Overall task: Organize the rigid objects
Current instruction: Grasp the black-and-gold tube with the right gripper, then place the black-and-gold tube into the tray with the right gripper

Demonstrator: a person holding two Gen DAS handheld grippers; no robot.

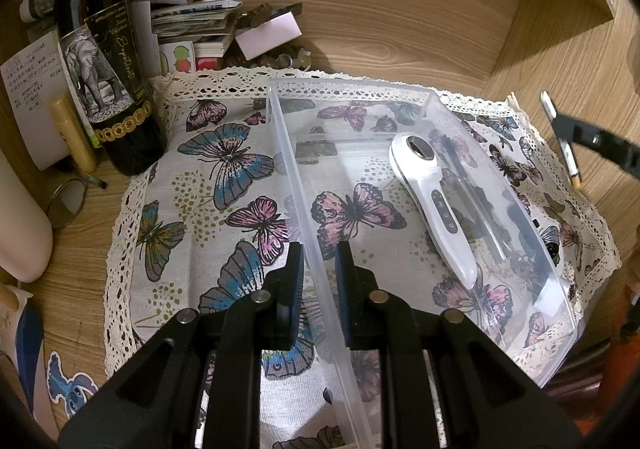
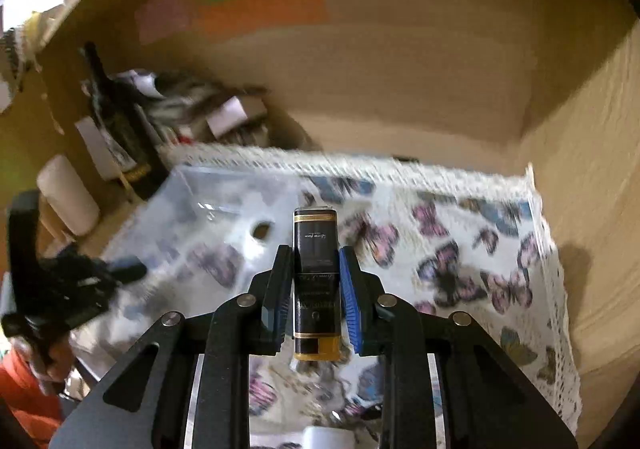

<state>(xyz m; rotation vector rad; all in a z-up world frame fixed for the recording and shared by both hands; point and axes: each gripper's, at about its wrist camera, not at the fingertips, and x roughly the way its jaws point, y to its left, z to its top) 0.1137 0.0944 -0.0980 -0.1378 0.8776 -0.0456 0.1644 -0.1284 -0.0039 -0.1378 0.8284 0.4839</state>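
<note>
- On the table [image 1: 420, 21], over the butterfly cloth [image 1: 224, 177], we are steadying the clear bin [image 1: 432, 109] with the left gripper [image 1: 319, 269], its jaws clenched on the near wall; we are keeping that hold firm.
- Inside the bin, a white handheld device [image 1: 432, 201] is lying, so we are aiming for the bare floor beside it.
- Above the cloth, the right gripper [image 2: 315, 285] is grasping the black-and-gold tube [image 2: 316, 273] at its middle; we are carrying it level.
</note>
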